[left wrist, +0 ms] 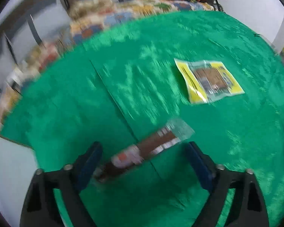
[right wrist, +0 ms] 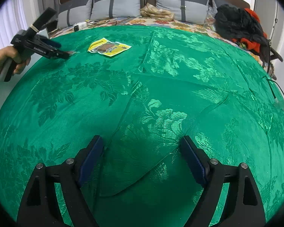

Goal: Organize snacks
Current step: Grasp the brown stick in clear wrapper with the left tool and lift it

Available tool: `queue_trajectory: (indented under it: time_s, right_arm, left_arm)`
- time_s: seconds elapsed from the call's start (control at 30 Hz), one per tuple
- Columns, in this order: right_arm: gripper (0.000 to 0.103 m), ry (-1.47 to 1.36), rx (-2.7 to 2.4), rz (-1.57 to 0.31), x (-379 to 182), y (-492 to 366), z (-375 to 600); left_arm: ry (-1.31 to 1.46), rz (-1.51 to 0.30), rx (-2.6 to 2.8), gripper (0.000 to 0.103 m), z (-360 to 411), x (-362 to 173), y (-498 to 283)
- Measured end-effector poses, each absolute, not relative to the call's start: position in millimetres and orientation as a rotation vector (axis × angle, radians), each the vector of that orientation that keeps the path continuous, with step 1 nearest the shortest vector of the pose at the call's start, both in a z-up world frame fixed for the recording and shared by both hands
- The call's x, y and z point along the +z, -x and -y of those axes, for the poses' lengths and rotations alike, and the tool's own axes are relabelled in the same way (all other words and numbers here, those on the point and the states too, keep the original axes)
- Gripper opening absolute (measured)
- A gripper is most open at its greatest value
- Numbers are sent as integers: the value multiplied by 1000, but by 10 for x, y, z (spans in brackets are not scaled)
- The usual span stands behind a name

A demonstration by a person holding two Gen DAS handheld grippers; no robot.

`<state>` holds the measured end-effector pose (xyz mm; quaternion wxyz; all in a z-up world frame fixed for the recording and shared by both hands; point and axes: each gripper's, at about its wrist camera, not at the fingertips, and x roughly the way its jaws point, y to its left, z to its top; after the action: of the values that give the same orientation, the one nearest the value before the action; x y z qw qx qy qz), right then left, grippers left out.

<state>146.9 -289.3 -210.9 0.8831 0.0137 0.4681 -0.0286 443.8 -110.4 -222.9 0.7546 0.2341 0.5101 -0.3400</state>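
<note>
- Left claw [left wrist: 143,157]: jaws apart, brown snack stick [left wrist: 142,151] lying between them on the green cloth [left wrist: 66,94], pads not pressing.
- Yellow snack packet [left wrist: 208,80] flat nearby.
- Right claw [right wrist: 142,157]: apart, empty.

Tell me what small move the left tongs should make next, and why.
Probably close on the brown snack stick. It lies on the green cloth between the open left tongs, neither pad pressing it. The picture is blurred, so steady first.

Two snack packets [left wrist: 208,81] [left wrist: 142,151], two tools [left wrist: 143,160] [right wrist: 142,157]
</note>
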Motion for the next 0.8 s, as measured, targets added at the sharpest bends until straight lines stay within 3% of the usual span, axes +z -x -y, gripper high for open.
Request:
queue_trajectory:
  time_s: [0.03, 0.17, 0.27, 0.33, 0.37, 0.4, 0.8]
  right_arm:
    - [86, -29, -60, -975, -2109, -1469, 2895]
    - [86, -29, -60, -974, -2109, -1468, 2895]
    - [86, -29, -60, -975, -2110, -1468, 2895]
    - [86, -29, -60, -974, -2109, -1467, 2894]
    - [86, -29, -60, -974, -2110, -1467, 2896]
    - [86, -29, -60, -974, -2110, -1466, 2894]
    - [86, -29, -60, -974, -2109, -1465, 2895]
  left_arm:
    - [-487, -1133, -773, 79, 1076, -2210, -4430]
    - [-445, -1204, -906, 40, 1022, -2108, -4367]
    - [-446, -1210, -873, 40, 1019, -2095, -4353]
    - [-485, -1184, -825, 34, 1049, -2092, -4288]
    - [-497, -1169, -795, 23, 1063, -2104, -4231]
    - [-508, -1153, -756, 18, 1063, -2108, -4196]
    - [-117, -1173, -606, 18, 490, -2023, -2873]
